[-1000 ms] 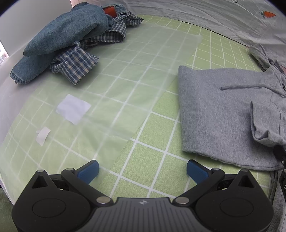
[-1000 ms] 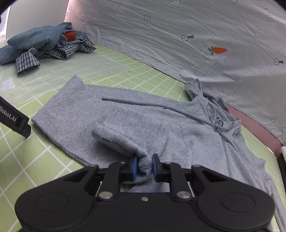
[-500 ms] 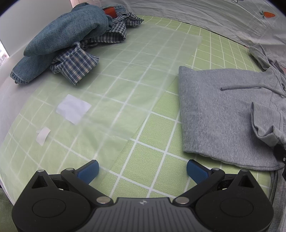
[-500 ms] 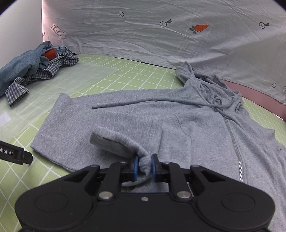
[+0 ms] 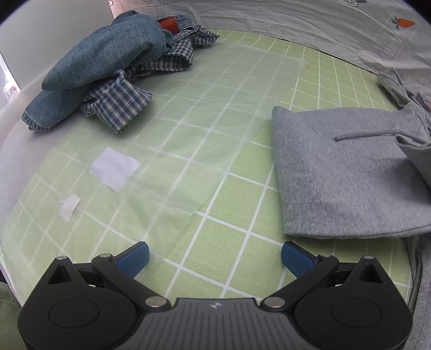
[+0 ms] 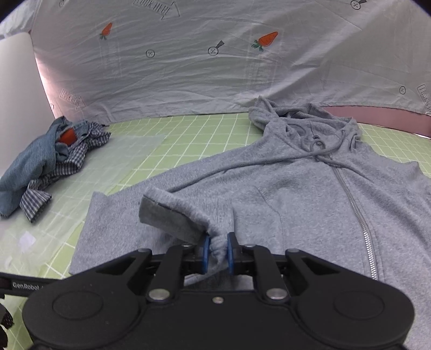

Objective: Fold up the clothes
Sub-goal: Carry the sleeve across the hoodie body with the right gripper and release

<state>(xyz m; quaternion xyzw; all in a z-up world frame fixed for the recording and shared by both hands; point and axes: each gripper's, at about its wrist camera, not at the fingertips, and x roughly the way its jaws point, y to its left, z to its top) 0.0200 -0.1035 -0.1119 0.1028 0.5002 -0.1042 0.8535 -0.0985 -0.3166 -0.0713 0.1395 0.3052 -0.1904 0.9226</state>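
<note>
Right hand-held gripper (image 6: 216,248) pinches the gray hoodie (image 6: 282,193) sleeve (image 6: 172,215), left hand-held gripper (image 5: 214,258) waits open, so folding has only begun and the clothes pile (image 5: 107,70) is untouched.

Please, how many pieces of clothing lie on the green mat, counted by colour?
Grey: 1, the grey hoodie
Blue denim: 1, the denim garment
Blue-and-white check: 1, the checked shirt
Orange-red: 1, an orange item mostly hidden in the pile, kind unclear
Total: 4
</note>
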